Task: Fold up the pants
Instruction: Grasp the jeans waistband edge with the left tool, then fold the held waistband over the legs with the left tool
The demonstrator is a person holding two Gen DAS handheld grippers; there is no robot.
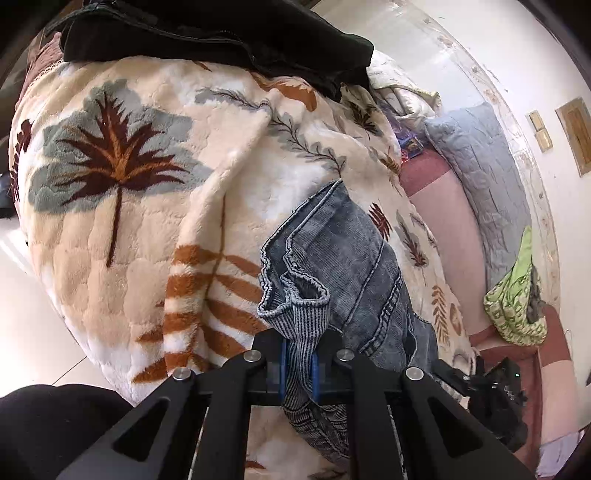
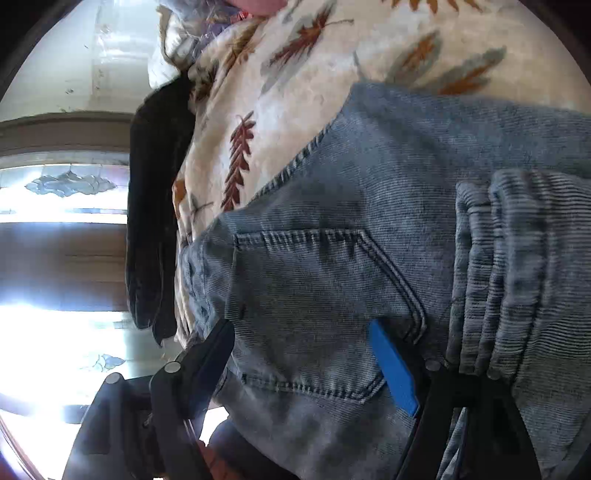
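Left wrist view first: the left gripper [image 1: 298,363] is clamped down tight on a ribbed fold of the grey-blue jeans [image 1: 343,266], its blue pads [image 1: 282,369] squeezing the cloth from both sides with barely a gap. The jeans run away from the jaws up and to the right, a rumpled strip lying across the cream leaf-print blanket [image 1: 129,221], with a stitched seam and a pocket edge showing along the right flank. Beyond them, at the far end of the blanket, sits a black garment [image 1: 221,33] in a heap, well apart from the denim. Off to the right, a grey quilted pillow [image 1: 484,173] leans by the wall and a green patterned cloth [image 1: 517,299] lies on the pink bedding. Over to the right wrist view, tilted on its side: the right gripper [image 2: 303,354] stands wide open, its dark finger on the left and the blue pad [image 2: 395,369] on the right straddling the seat of the jeans [image 2: 332,280]. The back pocket lies right between the fingers, and the blue pad seems to rest against the denim just beside the pocket's stitched edge, but nothing is pinched. The ribbed waistband bunches at the right edge of that frame, close beside the blue-padded finger. The black garment hangs dark at the left of the blanket there, against a bright window.
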